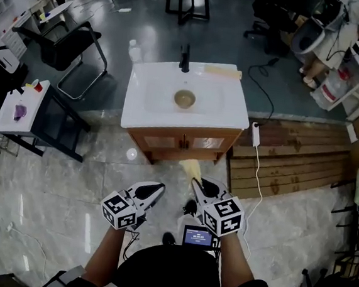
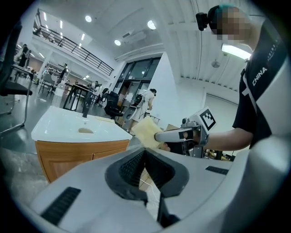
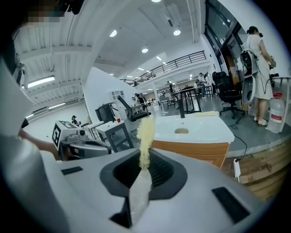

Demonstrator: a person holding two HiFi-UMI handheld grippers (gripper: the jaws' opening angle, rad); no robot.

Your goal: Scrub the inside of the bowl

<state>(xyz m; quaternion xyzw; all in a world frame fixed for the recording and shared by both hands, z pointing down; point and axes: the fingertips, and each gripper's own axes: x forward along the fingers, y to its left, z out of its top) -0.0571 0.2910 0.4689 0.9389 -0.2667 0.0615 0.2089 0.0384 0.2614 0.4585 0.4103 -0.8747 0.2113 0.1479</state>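
Observation:
A tan bowl [image 1: 184, 98] sits in the basin of a white sink top [image 1: 145, 105] on a wooden cabinet, well ahead of both grippers. The left gripper view shows the bowl [image 2: 85, 130] far off, as does the right gripper view [image 3: 181, 131]. My right gripper [image 1: 196, 184] is shut on a yellow sponge [image 1: 191, 168], which sticks up from between its jaws [image 3: 146, 132]. My left gripper [image 1: 159, 187] hangs beside it at waist height, shut and holding nothing [image 2: 145, 152]. The sponge [image 2: 145, 132] also shows in the left gripper view.
A black faucet [image 1: 185, 59] stands behind the basin, with a yellow strip [image 1: 223, 71] on the sink's back edge and a bottle [image 1: 134, 52] on the floor behind. A chair [image 1: 69, 47] and small table [image 1: 22, 109] stand left; a power strip [image 1: 255, 134] and wooden platform [image 1: 298, 157] right.

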